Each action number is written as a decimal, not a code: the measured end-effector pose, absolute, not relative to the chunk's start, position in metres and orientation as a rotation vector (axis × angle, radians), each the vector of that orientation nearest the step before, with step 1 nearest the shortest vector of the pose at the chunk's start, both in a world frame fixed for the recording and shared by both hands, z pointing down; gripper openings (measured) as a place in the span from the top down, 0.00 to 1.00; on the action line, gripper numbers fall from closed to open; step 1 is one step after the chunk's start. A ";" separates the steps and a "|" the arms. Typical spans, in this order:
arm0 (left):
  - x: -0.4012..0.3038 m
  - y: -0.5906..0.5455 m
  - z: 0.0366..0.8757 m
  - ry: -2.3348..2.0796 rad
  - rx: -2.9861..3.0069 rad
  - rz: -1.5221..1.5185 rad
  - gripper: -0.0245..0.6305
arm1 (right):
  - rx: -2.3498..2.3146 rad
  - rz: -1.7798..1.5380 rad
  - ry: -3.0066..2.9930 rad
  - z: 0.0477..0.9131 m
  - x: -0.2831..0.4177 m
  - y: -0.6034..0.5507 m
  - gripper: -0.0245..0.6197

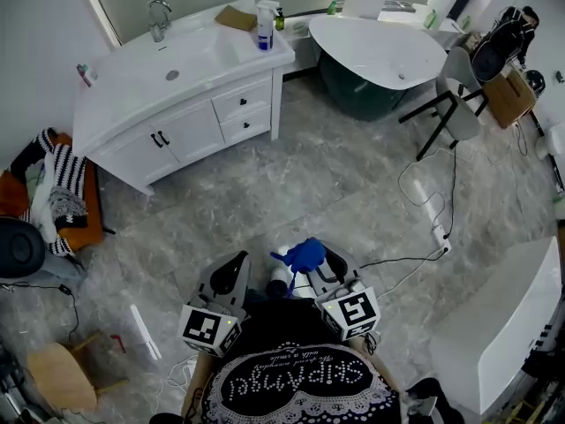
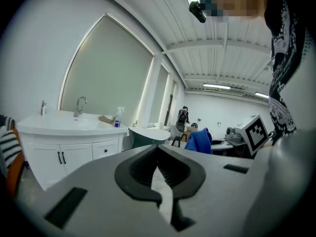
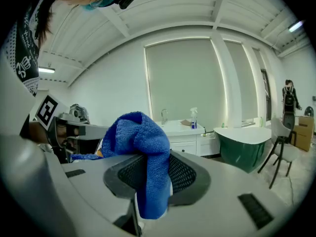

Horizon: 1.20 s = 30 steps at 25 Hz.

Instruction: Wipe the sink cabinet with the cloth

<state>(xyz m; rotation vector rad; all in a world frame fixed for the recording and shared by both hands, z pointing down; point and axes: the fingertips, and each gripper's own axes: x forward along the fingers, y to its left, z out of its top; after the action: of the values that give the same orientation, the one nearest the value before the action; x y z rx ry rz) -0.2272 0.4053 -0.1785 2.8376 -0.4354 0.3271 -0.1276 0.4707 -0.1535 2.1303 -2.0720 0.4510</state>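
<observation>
Squarely in right gripper: cloth (blue)

I've got my L claw and R claw side by side, bottom centre of frame, pointing fwd. L jaws together, nothing btwn. R jaws pinched on blue cloth.

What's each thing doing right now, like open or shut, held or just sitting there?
left gripper: shut, holding nothing.
right gripper: shut on the blue cloth.
blue cloth: bunched up, pinched between the jaws.
sink cabinet: doors and drawers shut.
spray bottle: upright on the cabinet top.
</observation>
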 end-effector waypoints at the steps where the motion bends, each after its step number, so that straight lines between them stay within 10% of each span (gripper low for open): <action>1: -0.225 0.407 -0.179 -0.427 2.841 0.330 0.96 | 2.136 0.449 -2.069 -0.154 -0.125 0.471 0.78; 30: -0.143 0.242 -0.178 -0.395 2.778 0.308 0.96 | 2.118 0.559 -2.084 -0.161 -0.048 0.321 0.78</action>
<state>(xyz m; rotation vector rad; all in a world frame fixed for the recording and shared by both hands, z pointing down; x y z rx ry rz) -0.1429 0.2423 -0.1780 2.7775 -0.3950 0.3079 -0.0482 0.3206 -0.1614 2.1185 -2.0840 0.5591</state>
